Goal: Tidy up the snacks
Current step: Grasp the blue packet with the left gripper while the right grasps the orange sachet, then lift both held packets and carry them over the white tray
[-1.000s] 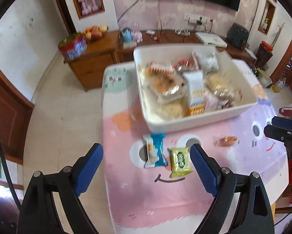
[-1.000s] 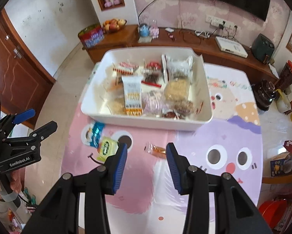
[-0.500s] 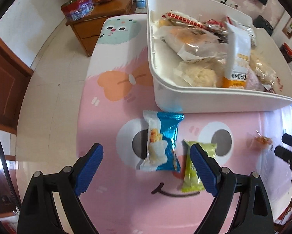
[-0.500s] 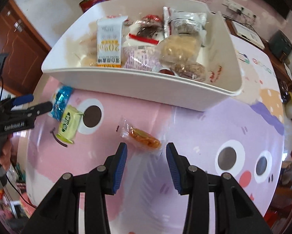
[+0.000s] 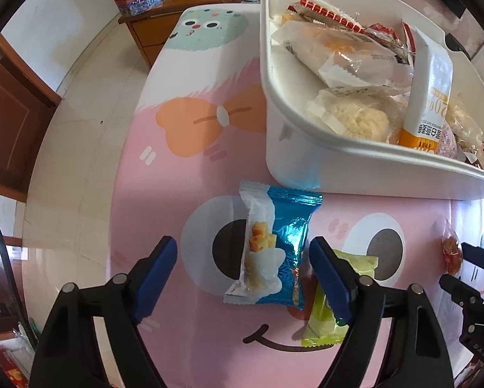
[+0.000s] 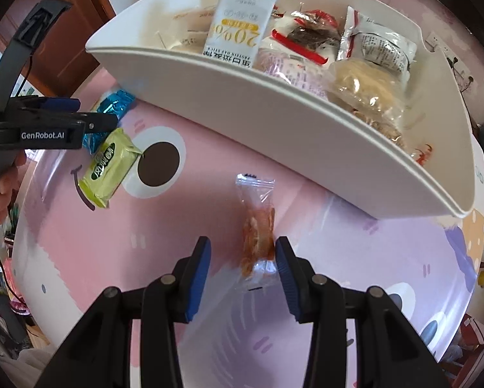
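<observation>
Green packet (image 5: 326,304) half hidden behind left hand-held gripper (image 5: 242,270) finger. Left spread wide around blue packet (image 5: 274,249) lying on bench (image 5: 190,168), not touching. Right hand-held gripper (image 6: 242,258) parted around clear orange snack (image 6: 257,229) (right pad just beside wrapper), near white bin (image 6: 274,103).

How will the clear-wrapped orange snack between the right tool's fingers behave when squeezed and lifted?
The orange snack looks small and thin, so it is probably very light. Its clear wrapper has loose, crinkled ends, which will likely flop and may slip on the pads. The contents look like brittle pieces, so a hard squeeze by the right tool could crush them.
</observation>
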A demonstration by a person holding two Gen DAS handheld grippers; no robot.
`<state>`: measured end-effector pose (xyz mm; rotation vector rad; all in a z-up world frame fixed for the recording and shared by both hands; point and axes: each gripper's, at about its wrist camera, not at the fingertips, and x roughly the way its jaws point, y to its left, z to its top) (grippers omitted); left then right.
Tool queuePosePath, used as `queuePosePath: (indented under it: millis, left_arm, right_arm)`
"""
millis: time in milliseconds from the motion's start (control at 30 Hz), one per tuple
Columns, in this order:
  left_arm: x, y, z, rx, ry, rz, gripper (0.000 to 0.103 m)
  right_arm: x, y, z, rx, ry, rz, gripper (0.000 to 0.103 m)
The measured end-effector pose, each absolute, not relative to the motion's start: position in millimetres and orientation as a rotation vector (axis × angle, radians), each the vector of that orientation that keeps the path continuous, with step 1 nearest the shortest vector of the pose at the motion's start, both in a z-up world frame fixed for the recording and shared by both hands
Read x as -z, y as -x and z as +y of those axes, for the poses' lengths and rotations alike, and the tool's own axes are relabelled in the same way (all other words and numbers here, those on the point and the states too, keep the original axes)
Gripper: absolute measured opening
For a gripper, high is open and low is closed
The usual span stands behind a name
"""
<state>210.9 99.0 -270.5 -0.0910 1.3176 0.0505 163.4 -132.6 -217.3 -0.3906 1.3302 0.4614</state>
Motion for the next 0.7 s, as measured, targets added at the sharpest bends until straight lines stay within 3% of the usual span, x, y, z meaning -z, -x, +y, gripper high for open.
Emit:
queuePosePath:
  millis: [67, 200, 267, 400, 700]
  left_arm:
    - [274.2, -210.2, 99.2, -0.046, 0.098, 1.328, 0.075]
    - [275.2, -210.2, 99.5, -0.036, 0.119, 1.316, 0.067]
    - [274.3, -210.7, 99.9, -0.031, 0.113, 1.308, 0.061]
    - [271.5, -212.2, 92.0, -0.008, 0.092, 1.295, 0.030]
    - [270.0, -199.7, 90.8, -0.013, 0.103, 1.297, 0.027]
  right_arm:
    - [220.8, -163.3, -133.2, -0.468, 0.379, 1.344, 0.041]
    - [227.5, -161.5, -136.1, -0.464, 0.368, 1.350, 0.025]
    - [227.8, -159.9, -138.3, -0.466, 0.339, 1.358, 0.024]
    - [228.9, -157.3, -141.7, -0.449, 0.304, 1.359, 0.022]
    - [227.6, -145.2, -147.4, -0.446, 0.239, 1.374, 0.022]
